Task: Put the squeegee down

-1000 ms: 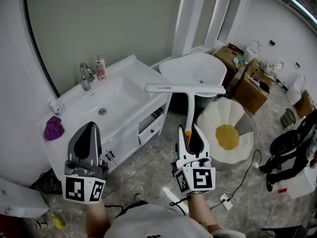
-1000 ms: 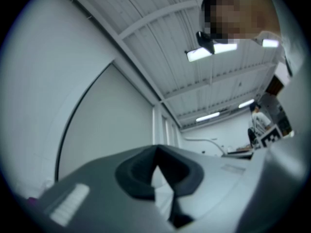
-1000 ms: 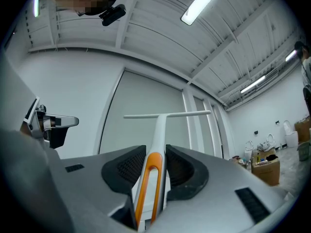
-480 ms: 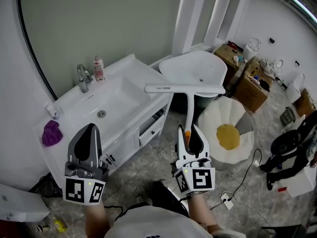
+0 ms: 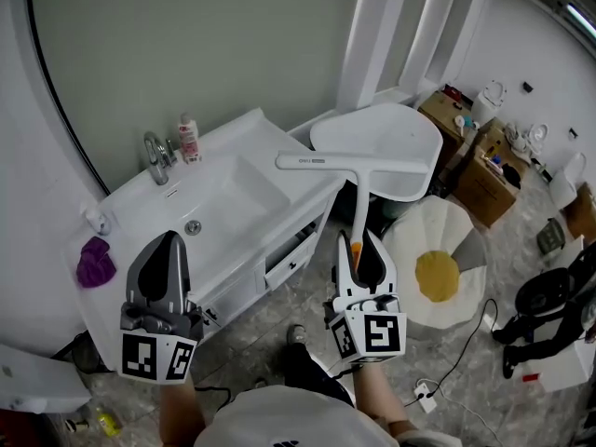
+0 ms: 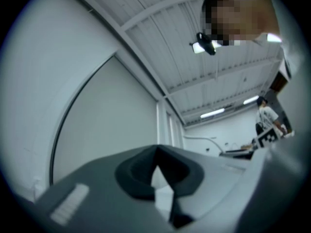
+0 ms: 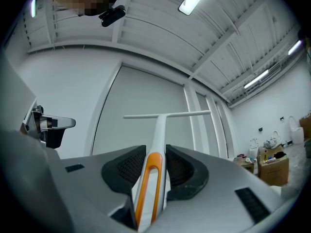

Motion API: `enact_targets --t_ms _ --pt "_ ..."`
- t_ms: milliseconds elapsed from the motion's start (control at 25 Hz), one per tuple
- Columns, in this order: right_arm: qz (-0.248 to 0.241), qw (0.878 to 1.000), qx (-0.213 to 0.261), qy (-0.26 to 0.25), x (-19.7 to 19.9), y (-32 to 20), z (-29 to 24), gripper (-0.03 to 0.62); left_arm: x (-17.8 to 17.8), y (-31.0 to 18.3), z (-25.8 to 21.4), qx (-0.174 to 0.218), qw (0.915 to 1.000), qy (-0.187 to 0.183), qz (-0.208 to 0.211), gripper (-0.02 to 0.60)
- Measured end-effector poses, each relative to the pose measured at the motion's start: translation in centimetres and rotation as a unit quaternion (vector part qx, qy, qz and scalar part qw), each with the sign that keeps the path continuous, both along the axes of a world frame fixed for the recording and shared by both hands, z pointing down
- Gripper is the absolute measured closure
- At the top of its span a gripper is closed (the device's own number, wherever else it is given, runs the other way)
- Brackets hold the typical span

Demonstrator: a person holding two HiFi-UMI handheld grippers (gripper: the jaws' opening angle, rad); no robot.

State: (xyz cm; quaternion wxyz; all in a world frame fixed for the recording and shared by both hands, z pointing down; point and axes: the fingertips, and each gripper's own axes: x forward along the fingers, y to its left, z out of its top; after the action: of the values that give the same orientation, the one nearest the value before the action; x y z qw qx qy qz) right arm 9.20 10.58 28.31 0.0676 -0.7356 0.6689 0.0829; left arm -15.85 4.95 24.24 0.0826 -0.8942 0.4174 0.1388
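Squeegee point(image 5: 358, 198) gripped by its handle in the right gripper point(image 5: 361, 250), out over the vanity's edge.
Its long axis runs straight out from the clamped jaws, with the blade crosswise at the far end. The vanity surface point(image 5: 251, 130) lies lower, ahead and to the left. The left gripper point(image 5: 166, 254) has its jaws together and empty.

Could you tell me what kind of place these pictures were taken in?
Probably a bathroom set-up inside a larger workshop-like hall: a white vanity with a sink and faucet stands below a large dark-framed mirror, while cardboard boxes sit nearby.
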Motion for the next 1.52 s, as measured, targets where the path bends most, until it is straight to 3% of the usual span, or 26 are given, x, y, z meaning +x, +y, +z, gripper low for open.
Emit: enact_targets --t_ms 840,1520 --pt "-0.061 0.998 0.010 0.007 8.3 -15.2 -1.4 0.468 8.1 -12.5 -0.8 0.001 0.9983 0.015 -0.056 0.574" --pt "-0.098 0.995 -0.001 -0.010 12.6 -21.5 0.0 0.468 12.8 -17.3 -0.5 0.000 0.9963 0.000 -0.085 0.574"
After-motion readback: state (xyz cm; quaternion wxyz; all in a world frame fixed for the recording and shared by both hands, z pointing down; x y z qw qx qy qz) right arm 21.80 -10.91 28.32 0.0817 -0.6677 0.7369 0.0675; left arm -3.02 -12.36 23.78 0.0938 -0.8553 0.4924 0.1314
